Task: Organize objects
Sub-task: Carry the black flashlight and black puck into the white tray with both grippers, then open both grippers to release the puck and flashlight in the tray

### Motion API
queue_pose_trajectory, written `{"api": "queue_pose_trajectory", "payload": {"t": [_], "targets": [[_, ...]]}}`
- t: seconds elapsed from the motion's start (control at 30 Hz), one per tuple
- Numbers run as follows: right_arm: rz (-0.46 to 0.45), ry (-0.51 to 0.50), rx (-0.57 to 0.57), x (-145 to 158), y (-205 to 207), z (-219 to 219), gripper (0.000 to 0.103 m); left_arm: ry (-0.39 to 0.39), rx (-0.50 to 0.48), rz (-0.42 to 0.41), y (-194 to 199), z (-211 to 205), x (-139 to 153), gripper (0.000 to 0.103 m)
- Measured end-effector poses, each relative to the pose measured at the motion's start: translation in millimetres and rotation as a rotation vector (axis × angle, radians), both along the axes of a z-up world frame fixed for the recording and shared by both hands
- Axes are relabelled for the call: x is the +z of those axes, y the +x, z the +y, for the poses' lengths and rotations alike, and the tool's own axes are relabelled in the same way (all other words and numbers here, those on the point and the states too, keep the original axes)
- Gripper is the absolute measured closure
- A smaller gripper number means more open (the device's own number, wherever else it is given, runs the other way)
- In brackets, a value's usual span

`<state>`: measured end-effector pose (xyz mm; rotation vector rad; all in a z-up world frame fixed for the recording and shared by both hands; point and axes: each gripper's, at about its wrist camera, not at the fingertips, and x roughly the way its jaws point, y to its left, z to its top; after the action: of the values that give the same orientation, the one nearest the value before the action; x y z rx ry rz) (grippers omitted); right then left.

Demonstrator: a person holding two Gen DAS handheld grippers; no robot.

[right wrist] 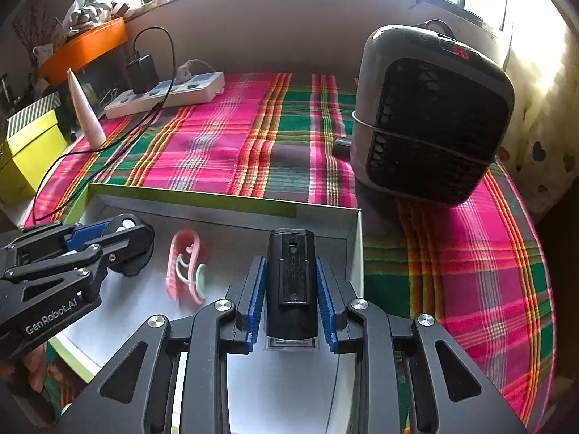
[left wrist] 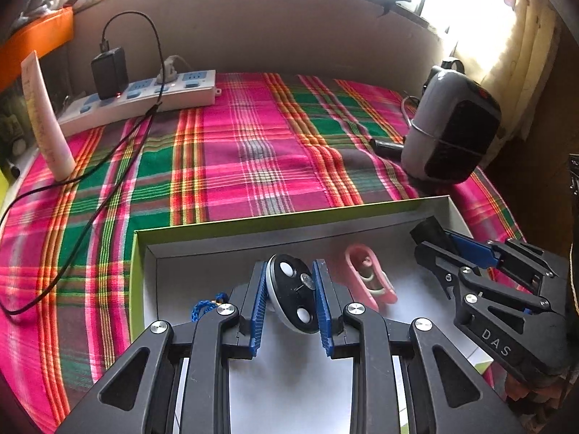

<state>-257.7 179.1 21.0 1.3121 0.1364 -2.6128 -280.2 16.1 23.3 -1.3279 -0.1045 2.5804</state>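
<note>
A shallow white box with a green rim [left wrist: 253,226] [right wrist: 202,199] lies on the plaid cloth. My left gripper [left wrist: 291,275] is shut on a round black-and-white disc [left wrist: 293,291] with a blue cord, held over the box's left part; it also shows in the right wrist view [right wrist: 119,233]. My right gripper [right wrist: 291,271] is shut on a black rectangular device [right wrist: 291,282] over the box's right part; it shows in the left wrist view [left wrist: 434,238]. A pink clip [left wrist: 367,276] [right wrist: 186,271] lies in the box between them.
A grey and black fan heater [right wrist: 430,115] [left wrist: 448,126] stands at the right. A white power strip [left wrist: 144,97] with a black charger and cable sits at the back left. A pink tube [left wrist: 47,119] stands at the left. A yellow box [right wrist: 29,148] sits far left.
</note>
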Motion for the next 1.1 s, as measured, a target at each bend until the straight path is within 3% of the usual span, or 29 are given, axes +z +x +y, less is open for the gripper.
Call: {"api": "queue_pose_trajectory", "payload": {"t": [0.6, 1.1], "targets": [[-0.002, 0.009, 0.003, -3.2, -2.3, -3.5, 0.074, -0.016, 0.004, -0.007, -4.6, 1.9, -5.7, 0.078], [-0.002, 0.006, -0.006, -2.5, -1.7, -3.4, 0.073, 0.000, 0.016, -0.022, -3.9, -1.6, -5.5, 0.064]]}}
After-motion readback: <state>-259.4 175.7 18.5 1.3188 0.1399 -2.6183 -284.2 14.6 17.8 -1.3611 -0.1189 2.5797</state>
